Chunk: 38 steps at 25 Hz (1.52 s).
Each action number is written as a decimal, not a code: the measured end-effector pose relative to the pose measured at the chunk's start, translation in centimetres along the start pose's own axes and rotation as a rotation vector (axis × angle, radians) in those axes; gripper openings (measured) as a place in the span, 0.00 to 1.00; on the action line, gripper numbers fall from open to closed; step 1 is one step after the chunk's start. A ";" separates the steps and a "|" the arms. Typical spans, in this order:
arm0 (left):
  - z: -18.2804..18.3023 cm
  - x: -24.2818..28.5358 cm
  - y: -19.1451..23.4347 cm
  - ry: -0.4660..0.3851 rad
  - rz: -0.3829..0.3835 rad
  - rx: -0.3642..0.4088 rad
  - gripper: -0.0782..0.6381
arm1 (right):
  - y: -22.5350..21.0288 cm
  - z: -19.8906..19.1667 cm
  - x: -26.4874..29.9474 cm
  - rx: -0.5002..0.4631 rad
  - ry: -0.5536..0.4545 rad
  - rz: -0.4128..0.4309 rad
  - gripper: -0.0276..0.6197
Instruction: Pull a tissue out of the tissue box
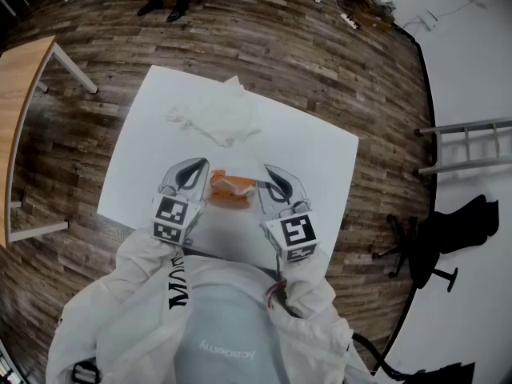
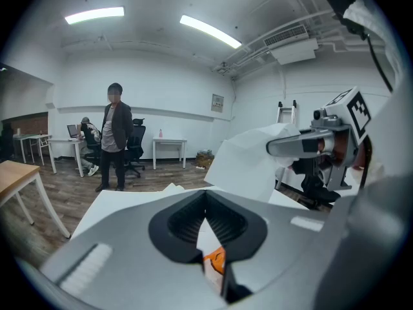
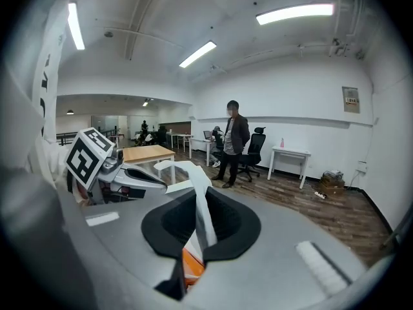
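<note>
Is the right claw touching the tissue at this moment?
Touching. The right gripper view shows the right claw with its jaws shut on the tissue, a white strip running up from between them.

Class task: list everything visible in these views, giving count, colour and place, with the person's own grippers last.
white table: one, white, centre of the head view
tissue box: one, orange, on the table's near side
tissue: one, white, rising from the box
loose tissues: white heap, count unclear, farther along the table
wooden table: one, light brown, at left
standing person: one, dark jacket, across the room
left gripper: one, grey, jaws together, left of the box
right gripper: one, grey, shut on the tissue
</note>
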State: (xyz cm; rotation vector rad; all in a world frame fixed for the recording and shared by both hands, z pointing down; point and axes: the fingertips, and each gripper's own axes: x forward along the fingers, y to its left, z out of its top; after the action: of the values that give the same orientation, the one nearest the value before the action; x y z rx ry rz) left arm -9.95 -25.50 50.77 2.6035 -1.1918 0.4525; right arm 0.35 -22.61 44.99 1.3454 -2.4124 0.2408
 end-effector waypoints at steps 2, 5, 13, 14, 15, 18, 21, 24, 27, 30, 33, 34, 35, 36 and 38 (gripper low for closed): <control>0.0 -0.1 0.0 0.000 0.001 0.000 0.11 | -0.5 0.0 -0.2 0.030 -0.015 -0.014 0.05; 0.0 -0.1 0.0 0.001 0.002 0.001 0.11 | -0.9 0.1 -0.5 0.076 -0.030 -0.021 0.05; 0.1 -0.1 0.0 0.001 0.000 0.002 0.11 | -2.1 0.2 -0.8 0.153 -0.064 -0.048 0.05; 0.1 -0.1 0.0 0.000 0.000 0.001 0.11 | -2.1 0.2 -0.8 0.161 -0.066 -0.050 0.05; 0.1 -0.1 0.0 0.000 0.000 0.002 0.11 | -2.2 0.1 -0.9 0.166 -0.068 -0.052 0.05; 0.1 -0.2 0.0 -0.001 0.000 0.004 0.11 | -2.2 -0.1 -0.9 0.183 -0.072 -0.055 0.05; 0.2 -0.2 0.0 -0.003 0.000 0.003 0.11 | -2.4 -0.3 -0.9 0.198 -0.073 -0.060 0.05; 0.2 -0.1 0.0 -0.002 -0.001 0.003 0.11 | -2.5 -0.4 -0.9 0.202 -0.072 -0.066 0.05; 0.2 -0.2 0.0 -0.001 0.000 0.007 0.11 | -2.4 -0.6 -1.0 0.180 -0.067 -0.077 0.05; 0.3 -0.3 0.0 -0.004 0.001 0.006 0.11 | -2.4 -0.8 -1.0 0.179 -0.065 -0.083 0.05; 0.4 -0.4 0.0 -0.007 0.001 0.005 0.11 | -2.4 -1.0 -1.1 0.183 -0.064 -0.086 0.05; 0.4 -0.5 0.0 -0.006 0.000 0.005 0.11 | -2.4 -1.1 -1.1 0.183 -0.065 -0.086 0.05; 0.3 -0.5 0.0 -0.004 0.000 0.005 0.11 | -2.4 -1.1 -1.1 0.183 -0.065 -0.087 0.05; 0.2 -0.5 -0.1 -0.001 -0.001 0.005 0.11 | -2.3 -1.1 -1.2 0.184 -0.065 -0.087 0.05; 0.0 -0.7 -0.1 0.002 -0.001 0.005 0.11 | -2.2 -1.2 -1.2 0.187 -0.066 -0.086 0.05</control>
State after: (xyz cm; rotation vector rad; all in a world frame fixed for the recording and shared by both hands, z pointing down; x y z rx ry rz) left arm -10.32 -25.00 50.46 2.6066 -1.1905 0.4587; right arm 3.03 -22.48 45.53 1.5570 -2.4291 0.4132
